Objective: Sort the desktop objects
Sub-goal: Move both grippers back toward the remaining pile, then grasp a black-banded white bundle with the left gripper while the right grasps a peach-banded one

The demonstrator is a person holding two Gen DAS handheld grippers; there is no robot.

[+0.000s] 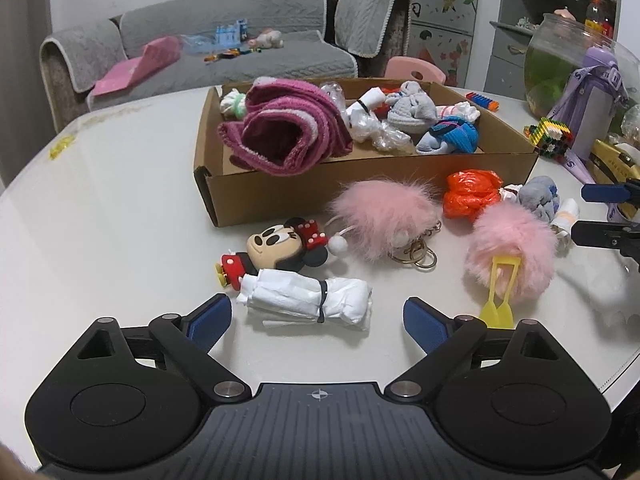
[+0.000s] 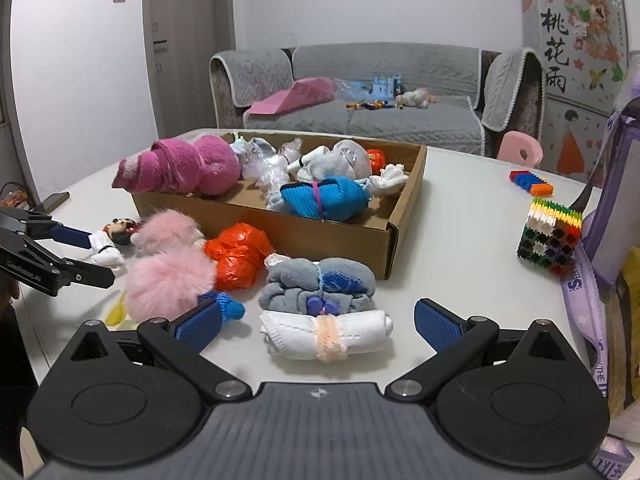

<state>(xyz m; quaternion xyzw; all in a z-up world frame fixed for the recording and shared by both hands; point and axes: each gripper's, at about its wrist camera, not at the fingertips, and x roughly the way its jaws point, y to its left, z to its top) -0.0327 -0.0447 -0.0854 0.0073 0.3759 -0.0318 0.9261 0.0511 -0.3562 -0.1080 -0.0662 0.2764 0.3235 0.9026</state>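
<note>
My left gripper is open and empty, its jaws on either side of a white rolled cloth with a black band. Behind it lie a Minnie Mouse toy, two pink pompoms and an orange bag bundle. My right gripper is open and empty, just in front of a white rolled cloth with a pink band. A grey sock bundle lies behind it. The cardboard box holds a magenta towel and several rolled socks.
A multicoloured block cube and a purple bottle with a strap stand at the right. A fish bowl stands at the table's far right. A yellow plastic piece lies on the nearer pompom. A grey sofa is behind the table.
</note>
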